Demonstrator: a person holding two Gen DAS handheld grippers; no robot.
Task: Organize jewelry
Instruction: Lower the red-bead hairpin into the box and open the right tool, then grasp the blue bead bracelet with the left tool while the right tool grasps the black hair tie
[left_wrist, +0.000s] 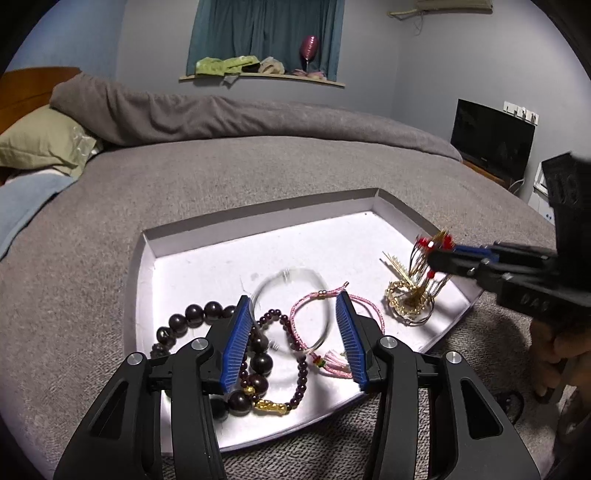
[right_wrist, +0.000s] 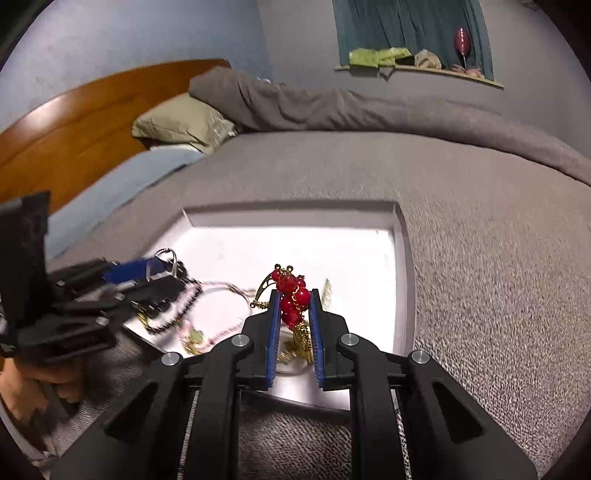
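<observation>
A shallow white tray lies on the grey bed and holds the jewelry. My left gripper is open above a clear bangle, a pink cord bracelet, a garnet bead bracelet with a gold charm, and a large dark bead bracelet. My right gripper is shut on a red bead and gold chain ornament, held just above the tray. In the left wrist view the ornament hangs over a gold hair comb piece.
The grey bedspread surrounds the tray. A green pillow and wooden headboard are at the far left. A TV stands at the right. A shelf with clutter is on the far wall.
</observation>
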